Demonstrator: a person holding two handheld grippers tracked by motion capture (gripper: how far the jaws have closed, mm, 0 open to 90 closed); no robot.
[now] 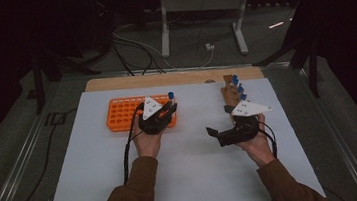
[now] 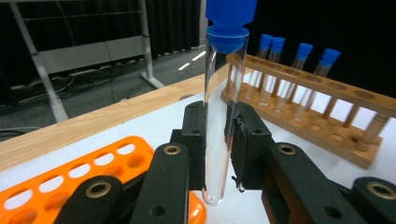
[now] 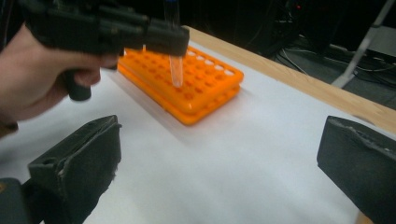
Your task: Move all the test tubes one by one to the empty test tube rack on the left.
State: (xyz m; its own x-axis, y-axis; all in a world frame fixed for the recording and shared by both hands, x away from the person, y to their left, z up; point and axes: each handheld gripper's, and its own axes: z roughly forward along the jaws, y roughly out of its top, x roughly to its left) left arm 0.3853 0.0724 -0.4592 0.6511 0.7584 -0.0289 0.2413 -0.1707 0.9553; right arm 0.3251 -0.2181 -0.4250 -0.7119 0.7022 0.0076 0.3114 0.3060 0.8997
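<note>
Clear glass with a blue plastic cap, the test tube [image 2: 224, 112] stands upright between the pads of the left gripper [image 2: 217, 149], which is clenched on its lower half. Its long axis runs straight up and down: the capped end points up, well above the jaws, and the rounded bottom pokes out just below them, clear of the white table sheet [image 2: 289, 210]. In the left gripper view an orange plastic rack with rows of round holes [image 2: 93, 168] lies below and to the near left of the jaws, and the tube's bottom hangs just off its corner.

Seen from the right gripper view, the same tube [image 3: 175, 65] hangs tip-down over the orange rack [image 3: 201, 88], its bottom close above the holes but not in one. The right gripper [image 3: 219, 158] is released, jaws wide apart, nothing between them but bare white sheet [image 3: 224, 177].

Farther out, beyond the left gripper's jaws and to their right, a long wooden rack [image 2: 317, 121] rests on the table with four more blue-capped glass tubes [image 2: 299, 70] standing upright in its far end. In the high view that wooden rack [image 1: 229, 95] lies just ahead of the right gripper [image 1: 222, 131], and the left gripper [image 1: 160, 115] sits over the orange rack's [image 1: 122, 114] right end.
</note>
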